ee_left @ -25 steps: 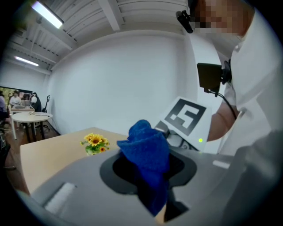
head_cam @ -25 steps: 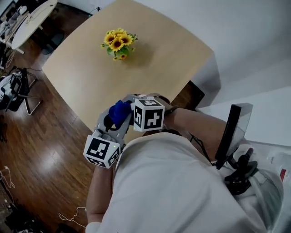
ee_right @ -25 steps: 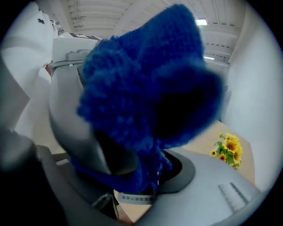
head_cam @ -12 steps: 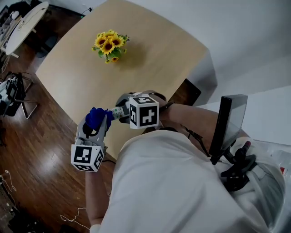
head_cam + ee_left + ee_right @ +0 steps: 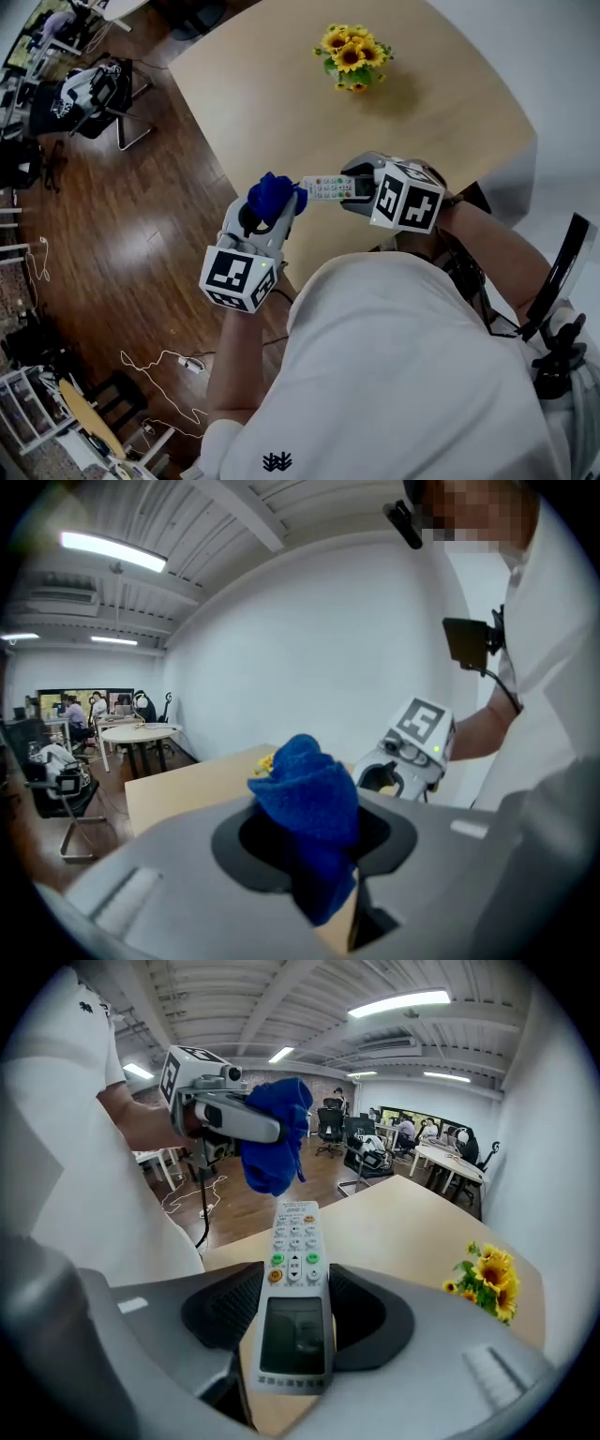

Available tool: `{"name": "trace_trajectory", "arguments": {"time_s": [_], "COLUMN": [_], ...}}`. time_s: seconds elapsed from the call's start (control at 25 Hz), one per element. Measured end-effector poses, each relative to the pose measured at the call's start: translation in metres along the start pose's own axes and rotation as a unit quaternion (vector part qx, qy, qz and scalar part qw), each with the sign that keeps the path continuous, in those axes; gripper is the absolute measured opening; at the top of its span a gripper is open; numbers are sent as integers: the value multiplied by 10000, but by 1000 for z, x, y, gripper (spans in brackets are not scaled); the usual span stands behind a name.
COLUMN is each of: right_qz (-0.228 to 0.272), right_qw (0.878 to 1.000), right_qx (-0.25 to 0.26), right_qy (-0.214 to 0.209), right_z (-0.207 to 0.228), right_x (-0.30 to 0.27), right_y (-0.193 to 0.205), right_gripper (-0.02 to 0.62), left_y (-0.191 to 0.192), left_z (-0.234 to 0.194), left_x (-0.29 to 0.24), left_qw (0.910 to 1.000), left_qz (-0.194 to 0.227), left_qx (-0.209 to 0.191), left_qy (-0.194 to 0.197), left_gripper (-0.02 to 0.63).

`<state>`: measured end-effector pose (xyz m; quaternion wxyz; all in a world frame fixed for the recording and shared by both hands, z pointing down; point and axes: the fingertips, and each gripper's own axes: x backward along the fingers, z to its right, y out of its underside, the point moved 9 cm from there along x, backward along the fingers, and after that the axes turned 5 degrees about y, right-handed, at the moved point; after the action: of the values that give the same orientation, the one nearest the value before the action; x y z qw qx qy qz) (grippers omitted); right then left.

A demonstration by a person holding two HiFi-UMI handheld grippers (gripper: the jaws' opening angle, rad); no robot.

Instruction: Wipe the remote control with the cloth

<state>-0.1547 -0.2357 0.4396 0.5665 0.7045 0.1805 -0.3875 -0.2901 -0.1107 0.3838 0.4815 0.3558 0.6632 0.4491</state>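
Right hand-held gripper (image 5: 296, 1283) pinches remote control (image 5: 326, 187); left hand-held gripper (image 5: 305, 834) clamps cloth (image 5: 305, 785) (lower folds hidden).

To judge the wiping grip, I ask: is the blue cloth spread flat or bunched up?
Bunched up. The blue cloth is a crumpled wad pinched in the left gripper; both gripper views show rounded folds, no flat sheet.

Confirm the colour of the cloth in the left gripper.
Solid blue. The cloth shows best in the left gripper view.
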Motion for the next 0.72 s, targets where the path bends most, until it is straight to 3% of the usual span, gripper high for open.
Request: {"name": "trace_trajectory", "arguments": {"time_s": [0.2,0.36,0.44,0.72], "right_qz": [123,274,309,266], "right_qw": [9995,9983,9977,9979], "right_qx": [278,470,546,516], "right_qy": [-74,-215,-253,-304], "right_z": [-7,-18,-19,-15], "right_x": [-10,-15,-15,-13], "right_y": [-21,-38,-43,-25], "right_gripper": [218,218,218,218], "left_y": [-17,-15,-13,7], "left_z": [31,55,56,36], "left_x": [-14,-35,-40,-29], "left_qw": [9983,9963,9965,9986], "left_qz": [296,151,75,-275], "left_qx": [62,10,-60,-393], "left_qy": [502,841,826,221], "left_gripper": [144,144,144,144]}}
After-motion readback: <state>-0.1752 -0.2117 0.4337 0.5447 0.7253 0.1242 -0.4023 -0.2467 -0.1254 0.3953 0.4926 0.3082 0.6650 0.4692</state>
